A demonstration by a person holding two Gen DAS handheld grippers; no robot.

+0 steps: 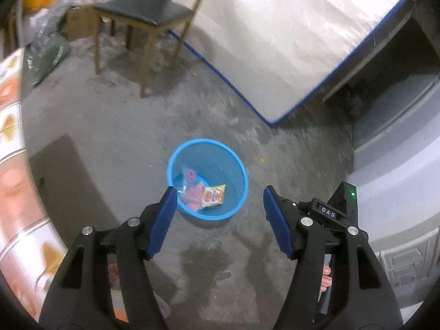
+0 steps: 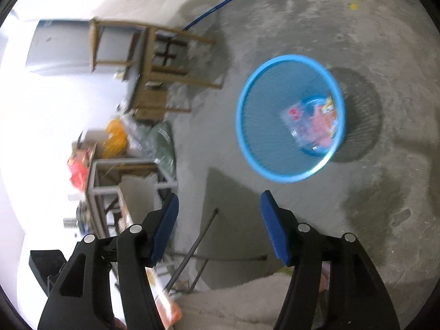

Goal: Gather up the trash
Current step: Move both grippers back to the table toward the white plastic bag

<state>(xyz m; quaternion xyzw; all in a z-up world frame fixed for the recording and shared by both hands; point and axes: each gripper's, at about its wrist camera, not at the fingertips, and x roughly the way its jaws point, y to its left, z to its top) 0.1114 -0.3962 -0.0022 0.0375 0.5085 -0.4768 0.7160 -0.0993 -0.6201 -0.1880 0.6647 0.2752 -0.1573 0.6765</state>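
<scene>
Left hand-held gripper (image 1: 218, 192): blue-padded jaws spread wide, nothing between them, poised above and just short of the blue mesh wastebasket (image 1: 176, 162) standing on the concrete floor (image 1: 110, 126). Right hand-held gripper (image 2: 218, 199): likewise spread and empty, off to one side of the same wastebasket (image 2: 253, 126). Contents of the wastebasket, lying at its bottom: one clear-and-pink plastic wrapper (image 1: 189, 189), one yellow snack packet (image 1: 214, 195) touching it. Handling, judged: both are thin film, very light, soft and crinkly, likely slippery; best pinched at a flat edge or corner, since a hold on the middle would only crumple. The wastebasket itself appears light and flexible, easily tipped; its rim is the natural hold. Beyond the wastebasket: wooden chair (image 1: 143, 19), blue-edged mattress (image 1: 288, 41). No loose trash shows on the floor nearby.
</scene>
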